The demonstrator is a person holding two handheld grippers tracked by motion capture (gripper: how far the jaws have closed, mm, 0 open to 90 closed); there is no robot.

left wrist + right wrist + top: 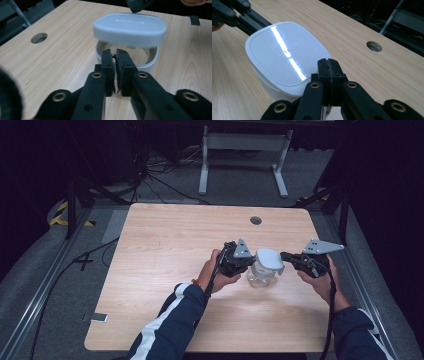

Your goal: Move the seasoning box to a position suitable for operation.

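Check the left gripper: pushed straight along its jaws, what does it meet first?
The left gripper is already clamped on the near rim of the container; going on, it would probably press into that wall, beneath the raised lid.

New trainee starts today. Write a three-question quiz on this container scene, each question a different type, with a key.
1. True or false: the white lid sits sealed flat on the container.
2. The left tongs are closed on: A) the container's rim B) the lid C) nothing.
3. Fill in: the right tongs pinch the lid's ____.

Key: 1 false, it is lifted above the rim, with a gap under it. 2 A. 3 edge.
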